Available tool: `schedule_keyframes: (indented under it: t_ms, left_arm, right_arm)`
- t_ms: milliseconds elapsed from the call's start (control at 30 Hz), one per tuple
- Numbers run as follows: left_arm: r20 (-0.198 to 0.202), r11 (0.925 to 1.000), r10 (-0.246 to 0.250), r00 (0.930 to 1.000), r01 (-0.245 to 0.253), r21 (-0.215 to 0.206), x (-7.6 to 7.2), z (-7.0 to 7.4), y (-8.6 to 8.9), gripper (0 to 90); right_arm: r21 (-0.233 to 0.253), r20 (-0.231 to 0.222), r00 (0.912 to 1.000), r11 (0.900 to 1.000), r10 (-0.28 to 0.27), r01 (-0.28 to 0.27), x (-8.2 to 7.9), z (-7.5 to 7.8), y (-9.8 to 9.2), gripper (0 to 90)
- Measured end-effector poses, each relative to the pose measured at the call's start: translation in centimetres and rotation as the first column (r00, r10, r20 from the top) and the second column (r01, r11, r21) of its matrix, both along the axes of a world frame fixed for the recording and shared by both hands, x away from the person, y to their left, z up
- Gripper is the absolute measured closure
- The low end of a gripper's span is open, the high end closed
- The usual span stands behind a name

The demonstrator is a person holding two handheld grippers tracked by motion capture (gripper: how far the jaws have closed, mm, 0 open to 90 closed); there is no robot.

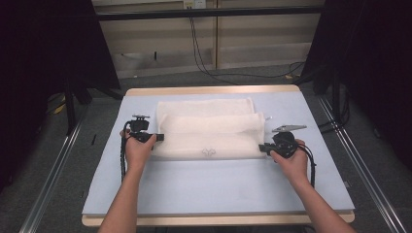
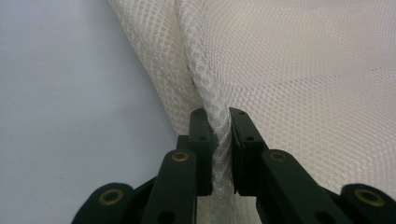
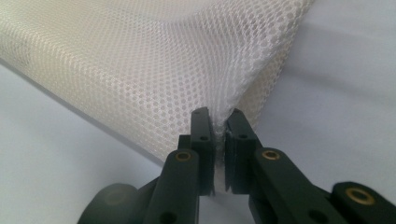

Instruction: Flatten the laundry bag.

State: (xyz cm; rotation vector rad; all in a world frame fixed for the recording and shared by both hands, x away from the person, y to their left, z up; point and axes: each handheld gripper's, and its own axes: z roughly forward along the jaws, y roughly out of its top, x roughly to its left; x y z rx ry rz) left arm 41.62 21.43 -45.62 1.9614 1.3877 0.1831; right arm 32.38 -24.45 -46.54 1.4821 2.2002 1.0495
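Gripping mesh bag (image 1: 209,131), both grippers

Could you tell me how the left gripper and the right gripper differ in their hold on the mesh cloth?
The left gripper pinches a thick rolled hem at the mesh cloth's left end; the right gripper pinches a thinner bunched corner at its right end. The right gripper carries a grey plate. Both are shut on the cloth.
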Motion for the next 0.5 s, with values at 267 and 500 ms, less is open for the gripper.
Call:
schedule_keyframes:
  t_ms: [267,500]
  left_arm:
    - [0.038,0.9974,0.063,0.9973,-0.061,-0.037,0.0,0.8,0.8,58.5]
    - [0.038,0.9944,0.08,0.996,-0.077,-0.072,0.9,0.6,0.7,60.1]
  right_arm:
    - [0.036,0.018,0.9993,0.999,-0.032,0.031,0.4,0.5,-0.5,67.2]
    - [0.063,0.026,0.9974,0.996,-0.068,0.066,1.7,0.8,-0.5,61.8]
